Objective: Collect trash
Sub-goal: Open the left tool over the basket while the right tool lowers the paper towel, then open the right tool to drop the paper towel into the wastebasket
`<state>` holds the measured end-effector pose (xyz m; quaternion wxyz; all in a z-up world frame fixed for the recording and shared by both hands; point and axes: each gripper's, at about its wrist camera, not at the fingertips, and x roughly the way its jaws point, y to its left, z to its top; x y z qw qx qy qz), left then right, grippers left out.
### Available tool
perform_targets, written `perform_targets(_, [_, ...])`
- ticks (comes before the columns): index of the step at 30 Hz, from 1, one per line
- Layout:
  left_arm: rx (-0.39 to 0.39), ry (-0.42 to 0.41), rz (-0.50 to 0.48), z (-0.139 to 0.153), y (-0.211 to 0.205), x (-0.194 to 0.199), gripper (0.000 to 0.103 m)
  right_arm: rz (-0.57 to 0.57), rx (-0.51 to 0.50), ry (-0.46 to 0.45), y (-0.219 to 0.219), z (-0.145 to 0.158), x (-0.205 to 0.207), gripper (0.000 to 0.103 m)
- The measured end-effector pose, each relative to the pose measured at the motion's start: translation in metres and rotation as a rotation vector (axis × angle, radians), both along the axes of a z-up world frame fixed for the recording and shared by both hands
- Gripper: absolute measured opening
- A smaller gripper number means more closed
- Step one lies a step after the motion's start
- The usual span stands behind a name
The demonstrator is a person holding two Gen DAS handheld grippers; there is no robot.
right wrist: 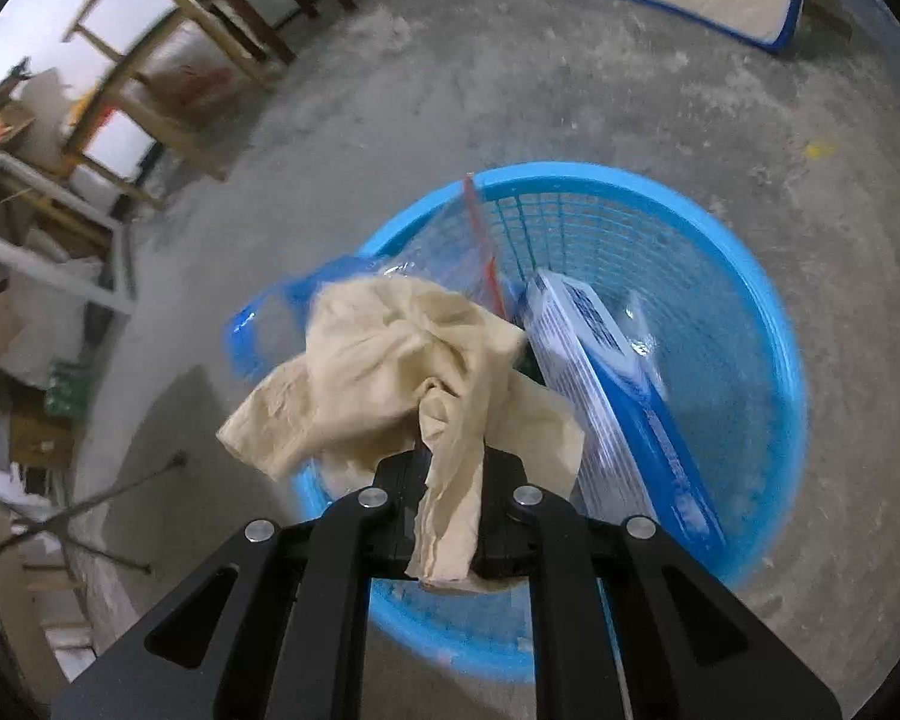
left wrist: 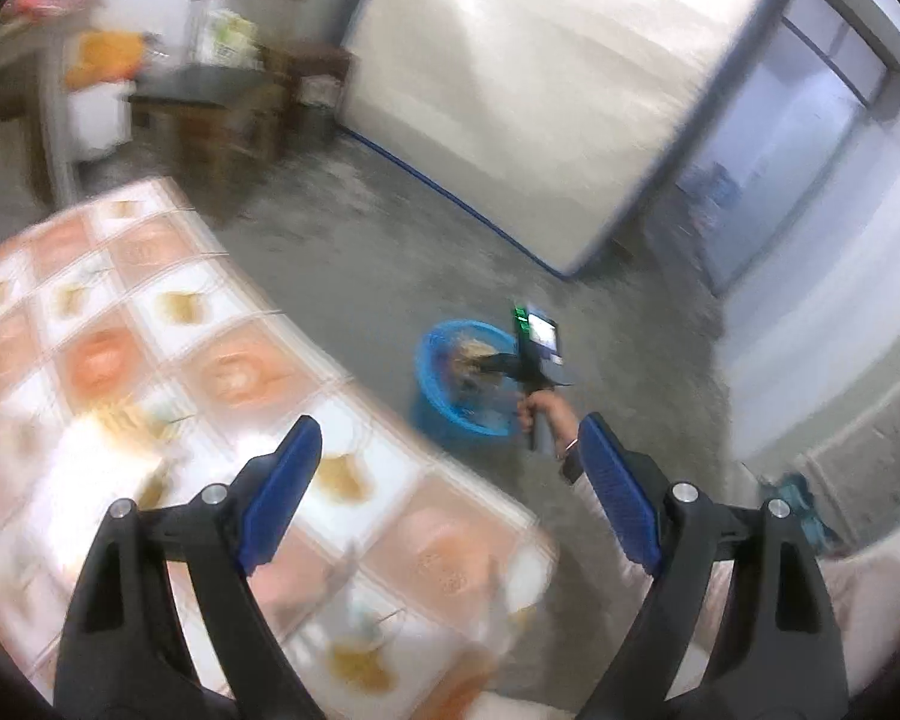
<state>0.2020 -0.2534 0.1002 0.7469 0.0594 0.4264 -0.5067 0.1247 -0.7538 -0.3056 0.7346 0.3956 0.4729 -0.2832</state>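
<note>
My right hand-held gripper [right wrist: 450, 468] is clenched on a crumpled beige paper napkin [right wrist: 402, 372], dangling it just above the blue mesh wastebasket [right wrist: 768, 324] on the floor. It's light, soft and limp, so a pinch on the bunched middle works. My left hand-held gripper [left wrist: 450, 498] gapes empty over the patterned worktop [left wrist: 210, 330]. Blur hides the basket's bottom; a box [right wrist: 606, 396] leans inside.

One blue basket [right wrist: 768, 324] is standing on the floor. Inside it, one blue-and-white box [right wrist: 606, 372] and one clear plastic bag [right wrist: 450, 240] are lying. One crumpled beige paper [right wrist: 390, 372] is hanging above the rim. One desk [left wrist: 168, 330] under a patterned cloth is showing, and two tongs are appearing: the left tongs [left wrist: 450, 492] and the right tongs [right wrist: 450, 480].
</note>
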Motion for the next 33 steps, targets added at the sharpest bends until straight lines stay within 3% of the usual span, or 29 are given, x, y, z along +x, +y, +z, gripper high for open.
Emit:
perform_targets(5, [0.005, -0.06, 0.206, 0.006, 0.089, 0.011, 0.083, 0.064, 0.087, 0.09, -0.006, -0.058, 0.047, 0.01])
perform_targets(11, [-0.047, -0.021, 0.368, 0.003, 0.144, 0.027, 0.083, 0.04, 0.181, 0.078, -0.006, -0.09, 0.051, 0.01])
perform_targets(17, [-0.062, 0.013, 0.386, -0.005, 0.153, 0.032, 0.083, 0.127, 0.116, 0.169, 0.012, -0.092, 0.07, 0.01])
perform_targets(21, [-0.056, -0.007, 0.375, -0.008, 0.151, 0.028, 0.083, 0.286, -0.044, 0.325, 0.036, -0.093, 0.086, 0.012])
perform_targets(23, [-0.054, -0.022, 0.376, -0.006, 0.156, 0.025, 0.083, 0.323, -0.047, 0.342, 0.038, -0.088, 0.085, 0.021])
perform_targets(28, [-0.068, -0.013, 0.374, -0.008, 0.162, 0.023, 0.083, 0.337, -0.03, 0.241, 0.033, -0.049, 0.053, 0.064])
perform_targets(33, [-0.075, 0.003, 0.363, -0.012, 0.161, 0.024, 0.083, 0.344, -0.001, 0.117, 0.036, -0.011, 0.02, 0.065])
